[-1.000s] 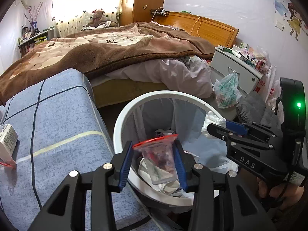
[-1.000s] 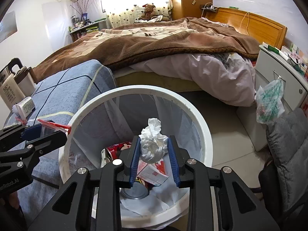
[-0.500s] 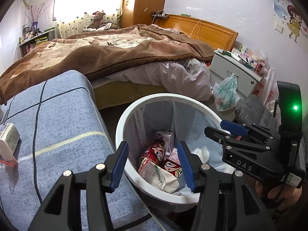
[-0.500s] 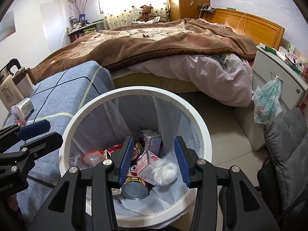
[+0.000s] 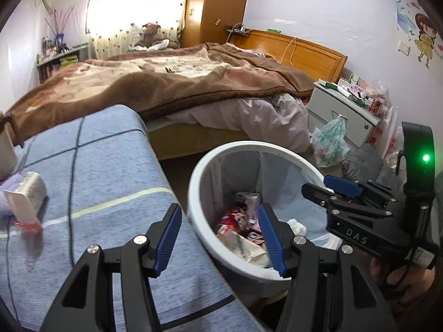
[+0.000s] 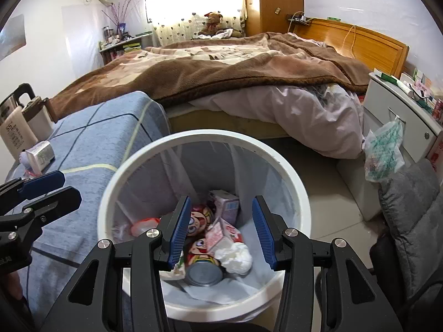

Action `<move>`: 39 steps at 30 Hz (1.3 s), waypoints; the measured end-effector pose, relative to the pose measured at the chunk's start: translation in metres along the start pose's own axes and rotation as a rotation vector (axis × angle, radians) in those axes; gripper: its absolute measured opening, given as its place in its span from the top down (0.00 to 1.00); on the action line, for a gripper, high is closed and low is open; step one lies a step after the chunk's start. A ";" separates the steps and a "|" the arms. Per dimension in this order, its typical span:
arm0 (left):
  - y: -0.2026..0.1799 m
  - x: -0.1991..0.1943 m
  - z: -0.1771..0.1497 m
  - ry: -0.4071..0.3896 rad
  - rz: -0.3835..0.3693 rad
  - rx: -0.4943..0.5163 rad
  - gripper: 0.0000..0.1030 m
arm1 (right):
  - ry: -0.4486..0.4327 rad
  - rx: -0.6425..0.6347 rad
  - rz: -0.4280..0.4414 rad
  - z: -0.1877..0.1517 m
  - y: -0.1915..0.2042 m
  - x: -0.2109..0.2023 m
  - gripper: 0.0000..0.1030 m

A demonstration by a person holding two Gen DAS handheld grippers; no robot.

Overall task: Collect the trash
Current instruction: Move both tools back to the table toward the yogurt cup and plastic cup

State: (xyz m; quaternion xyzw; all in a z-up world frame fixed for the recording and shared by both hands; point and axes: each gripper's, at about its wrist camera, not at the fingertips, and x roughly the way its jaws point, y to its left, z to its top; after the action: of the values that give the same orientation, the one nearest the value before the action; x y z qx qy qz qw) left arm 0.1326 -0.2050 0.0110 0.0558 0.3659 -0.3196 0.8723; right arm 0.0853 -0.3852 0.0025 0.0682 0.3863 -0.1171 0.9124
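We hold both tools above the white trash bin (image 6: pixel 290 171), which stands on the floor just beside the blue-covered surface (image 5: pixel 91 166) and is lined with a thin clear bag. The right tool (image 6: pixel 221 227) hangs directly over the bin's mouth with its blue-padded fingers spread apart and nothing between them; below it we see the trash lying in the bottom: a crumpled white tissue (image 6: pixel 235 254), a can (image 6: pixel 205 272) lying with its metal end toward us and a cartoon face on its side, a small pink carton (image 6: pixel 221 233), a pale purple carton (image 6: pixel 227 204) and a clear bag with a red strip (image 6: pixel 144 225) against the left wall. The left tool (image 5: pixel 218 238) is also spread wide and holds nothing; it sits across the near left rim, one finger over the blue cloth and the other over the bin. On the surface, well apart from the bin, lies a small white carton (image 5: pixel 26 193) with a red-edged scrap beside it.
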 end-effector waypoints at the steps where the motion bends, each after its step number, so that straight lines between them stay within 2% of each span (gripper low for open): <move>1: 0.003 -0.002 -0.001 -0.002 0.004 -0.006 0.42 | -0.006 0.003 0.004 0.000 0.002 -0.002 0.55; 6: 0.016 -0.014 -0.007 -0.027 0.049 -0.025 0.42 | -0.033 0.000 0.035 0.001 0.015 -0.010 0.55; 9: 0.027 -0.022 -0.008 -0.042 0.046 -0.049 0.42 | -0.040 -0.009 0.057 0.001 0.024 -0.013 0.55; 12: 0.036 -0.029 -0.011 -0.054 0.083 -0.058 0.42 | -0.050 -0.028 0.071 0.003 0.034 -0.016 0.55; 19: 0.061 -0.039 -0.021 -0.062 0.124 -0.103 0.42 | -0.067 -0.040 0.107 0.003 0.053 -0.020 0.55; 35: 0.157 -0.068 -0.053 -0.051 0.287 -0.248 0.42 | -0.101 -0.146 0.227 0.004 0.118 -0.019 0.55; 39: 0.172 -0.071 -0.058 -0.041 0.316 -0.241 0.36 | -0.100 -0.164 0.243 0.007 0.136 -0.015 0.55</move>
State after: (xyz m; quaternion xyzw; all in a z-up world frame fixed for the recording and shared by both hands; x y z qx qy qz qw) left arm 0.1633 -0.0131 -0.0066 0.0010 0.3703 -0.1337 0.9192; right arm 0.1163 -0.2533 0.0233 0.0340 0.3377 0.0230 0.9403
